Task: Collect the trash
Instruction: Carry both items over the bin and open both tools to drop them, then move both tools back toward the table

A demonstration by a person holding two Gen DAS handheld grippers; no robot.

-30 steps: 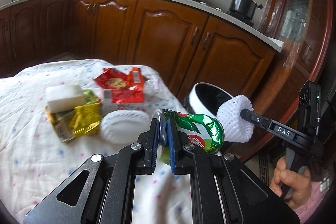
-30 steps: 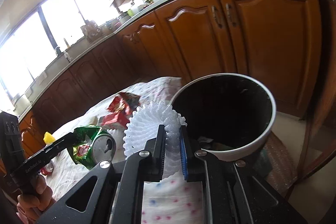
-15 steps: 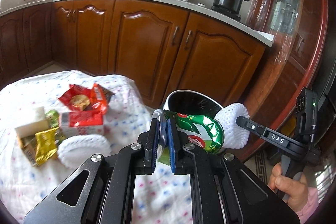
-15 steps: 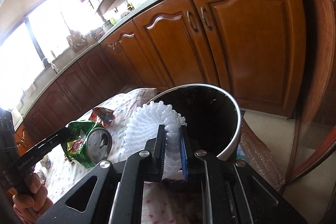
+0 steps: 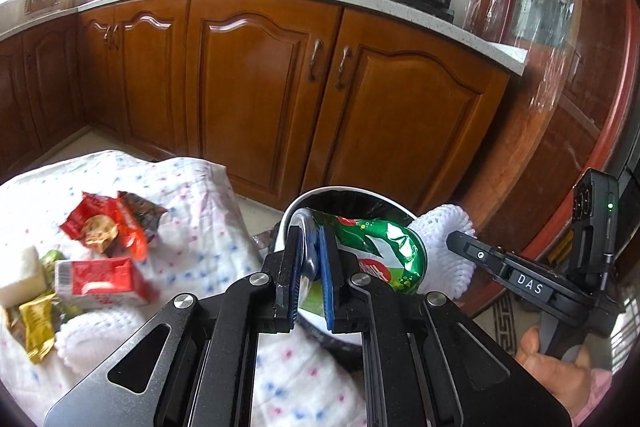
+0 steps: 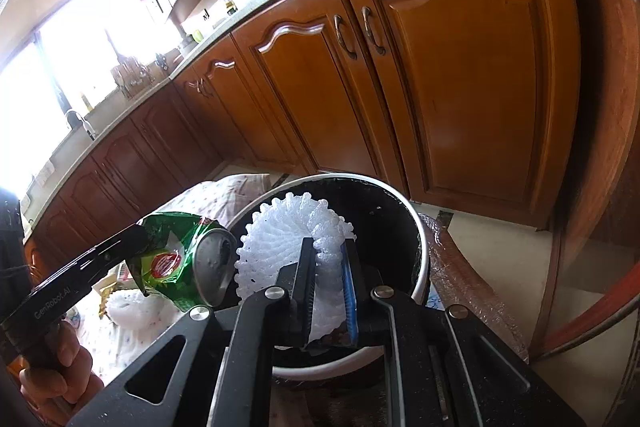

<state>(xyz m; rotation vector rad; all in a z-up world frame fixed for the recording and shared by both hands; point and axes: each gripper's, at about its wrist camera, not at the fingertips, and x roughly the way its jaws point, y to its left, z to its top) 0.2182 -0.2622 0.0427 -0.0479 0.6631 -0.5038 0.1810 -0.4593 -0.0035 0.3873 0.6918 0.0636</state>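
The left tongs [image 5: 307,267] pinch a crushed green can [image 5: 372,251] by its rim, at about nine o'clock of the bin [image 6: 416,227]; released there, it may strike the rim and fall to the floor. The right tongs [image 6: 329,267] grip a white foam net [image 6: 280,239] above the bin's dark mouth. More wrappers [image 5: 100,227] lie on the tabletop [image 5: 192,195].

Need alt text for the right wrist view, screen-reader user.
The right gripper holds a white foam net over the open trash bin. Beside it, the left gripper holds a crushed green can near the bin's rim; wooden kitchen cabinets stand behind.
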